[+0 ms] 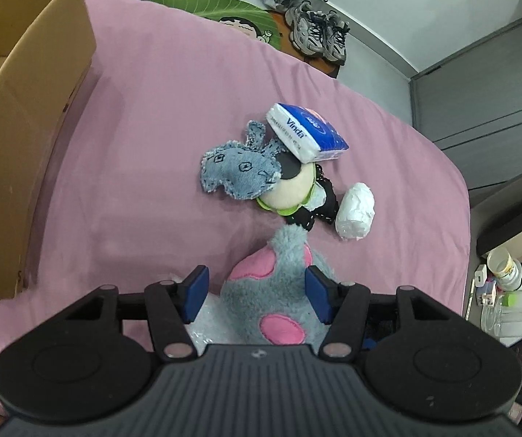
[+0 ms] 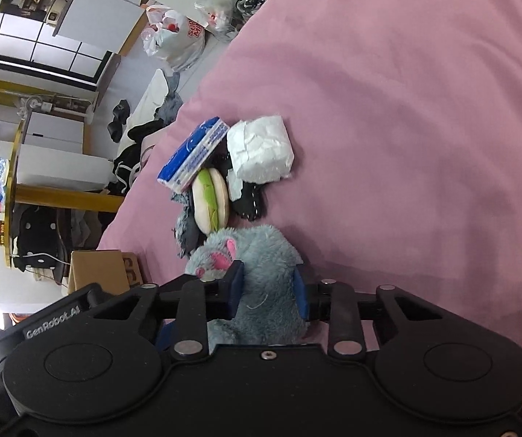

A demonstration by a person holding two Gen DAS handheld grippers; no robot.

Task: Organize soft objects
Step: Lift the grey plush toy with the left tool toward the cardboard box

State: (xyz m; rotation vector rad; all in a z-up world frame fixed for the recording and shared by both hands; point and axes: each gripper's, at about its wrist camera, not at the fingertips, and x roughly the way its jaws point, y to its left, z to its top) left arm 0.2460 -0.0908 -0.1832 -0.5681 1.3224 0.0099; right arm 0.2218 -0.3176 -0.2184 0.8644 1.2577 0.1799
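Observation:
A grey-blue plush toy with pink spots (image 1: 279,291) lies on the pink sheet (image 1: 151,127). My left gripper (image 1: 257,293) is open around it: the right pad touches the fur, the left pad stands off. My right gripper (image 2: 268,291) is shut on the same plush toy (image 2: 261,255). Just beyond lies a pile: a denim toy (image 1: 235,174), a cream and green round cushion (image 1: 290,191), a blue Vinda tissue pack (image 1: 306,133), black stitched cloth (image 1: 319,207) and a white wrapped bundle (image 1: 355,215). The right wrist view shows the tissue pack (image 2: 195,153) and the bundle (image 2: 261,149).
An open cardboard box (image 1: 24,109) stands on the sheet at the left. Past the bed's far edge are a pair of sneakers (image 1: 319,32), a green leaf mat (image 1: 206,5) and plastic bags (image 2: 177,40). Bottles (image 1: 505,266) stand off the right edge.

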